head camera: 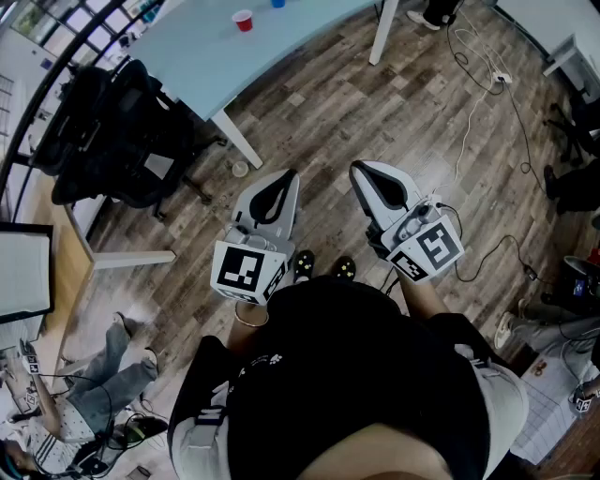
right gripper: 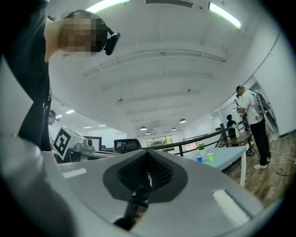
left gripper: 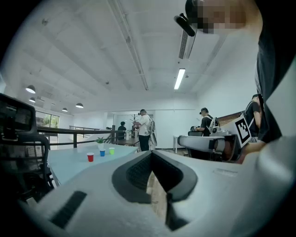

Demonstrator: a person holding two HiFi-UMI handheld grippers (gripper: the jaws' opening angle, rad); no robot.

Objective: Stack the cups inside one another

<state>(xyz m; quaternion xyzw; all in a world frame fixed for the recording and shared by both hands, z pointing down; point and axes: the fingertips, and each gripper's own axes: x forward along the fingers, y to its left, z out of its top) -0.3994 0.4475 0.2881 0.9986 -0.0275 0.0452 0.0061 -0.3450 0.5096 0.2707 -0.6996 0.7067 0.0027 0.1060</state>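
White-shelled left tongs (head camera: 289, 175) and right tongs (head camera: 357, 168) are pointing forward over the wood floor (head camera: 319, 103). Each pair is sitting pressed together with nothing between its tips. Beyond them a pale blue desk (head camera: 281, 47) is standing well apart from the person. Nothing is being stacked yet. The red cup (head camera: 243, 20), blue cup (head camera: 277, 3) and green cup (left gripper: 111, 151) are waiting upright in a short row, each apart from the next, well in from the desk's near edge and beside a small potted plant (left gripper: 100, 140). The step in hand is probably the approach. It would go best by walking up square to the near edge and spreading the tongs before reaching. One cup should be pinched lightly at the wall, since thin plastic likely buckles, while the other pair is steadying the receiving cup.
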